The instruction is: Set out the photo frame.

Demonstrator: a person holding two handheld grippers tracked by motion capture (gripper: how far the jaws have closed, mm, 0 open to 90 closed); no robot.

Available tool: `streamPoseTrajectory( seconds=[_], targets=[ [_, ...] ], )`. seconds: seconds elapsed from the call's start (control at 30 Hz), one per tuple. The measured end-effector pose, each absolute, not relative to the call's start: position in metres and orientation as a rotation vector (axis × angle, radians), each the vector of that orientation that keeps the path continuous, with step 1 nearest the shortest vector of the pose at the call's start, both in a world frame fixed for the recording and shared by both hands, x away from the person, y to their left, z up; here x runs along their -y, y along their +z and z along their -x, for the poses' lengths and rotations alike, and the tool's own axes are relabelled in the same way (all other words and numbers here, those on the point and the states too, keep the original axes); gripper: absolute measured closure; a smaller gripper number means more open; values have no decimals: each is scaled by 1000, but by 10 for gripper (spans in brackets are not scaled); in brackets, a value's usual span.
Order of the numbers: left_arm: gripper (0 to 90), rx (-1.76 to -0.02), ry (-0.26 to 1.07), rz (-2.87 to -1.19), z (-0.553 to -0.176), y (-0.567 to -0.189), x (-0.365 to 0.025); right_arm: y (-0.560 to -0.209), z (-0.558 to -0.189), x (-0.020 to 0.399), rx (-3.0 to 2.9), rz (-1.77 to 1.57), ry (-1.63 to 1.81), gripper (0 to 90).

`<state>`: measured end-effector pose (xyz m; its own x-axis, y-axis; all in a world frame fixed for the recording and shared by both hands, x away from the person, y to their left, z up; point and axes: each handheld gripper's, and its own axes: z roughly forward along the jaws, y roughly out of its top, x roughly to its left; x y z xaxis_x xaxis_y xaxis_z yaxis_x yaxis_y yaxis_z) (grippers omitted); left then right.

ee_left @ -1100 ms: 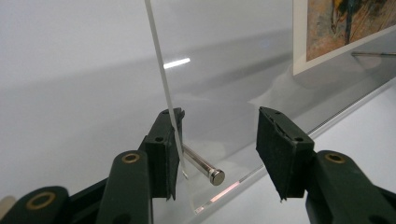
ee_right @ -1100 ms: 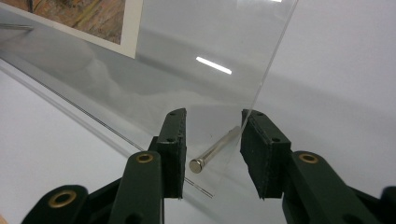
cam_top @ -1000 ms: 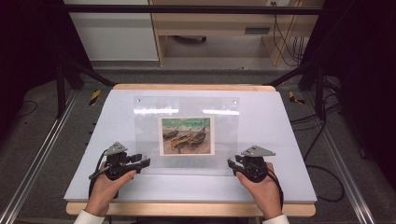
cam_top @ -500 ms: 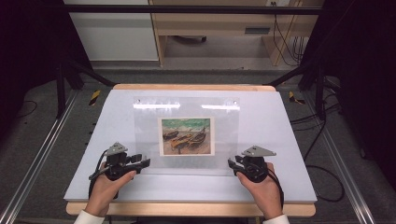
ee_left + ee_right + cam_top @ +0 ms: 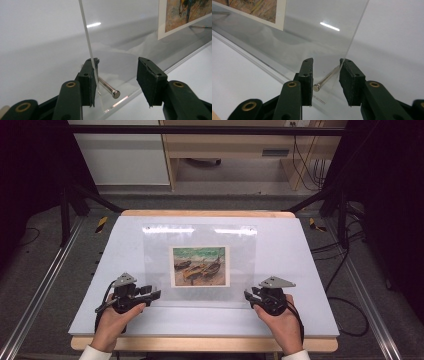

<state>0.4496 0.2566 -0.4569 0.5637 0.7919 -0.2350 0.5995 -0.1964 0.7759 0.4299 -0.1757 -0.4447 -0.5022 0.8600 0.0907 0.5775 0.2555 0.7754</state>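
Note:
A clear acrylic sheet (image 5: 155, 255) lies flat on the white table (image 5: 300, 250), with a print of beached boats (image 5: 200, 266) under its middle. My left gripper (image 5: 155, 294) is at the sheet's near left corner and my right gripper (image 5: 248, 295) is at its near right corner. In the left gripper view the jaws (image 5: 117, 67) stand wide apart. A short metal pin (image 5: 106, 87) at the corner lies beside the left jaw, well clear of the other. In the right gripper view the jaws (image 5: 325, 67) stand closer together, flanking a similar pin (image 5: 325, 80) without clamping it.
A wooden strip (image 5: 205, 213) runs along the table's far edge. Beyond it are a cabinet (image 5: 120, 150) and a wooden bench (image 5: 235, 145). Dark frame struts (image 5: 70, 200) and floor cables (image 5: 340, 250) flank the table.

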Motion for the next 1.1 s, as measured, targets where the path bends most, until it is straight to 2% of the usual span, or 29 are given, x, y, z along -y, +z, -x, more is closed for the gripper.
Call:
streamPoseTrajectory(
  seconds=[1.1],
  targets=[
    [512, -1121, 273, -1917, -446, -459, -256, -447, -424, 175, -2185, -1294, 1090, 656]
  ],
)
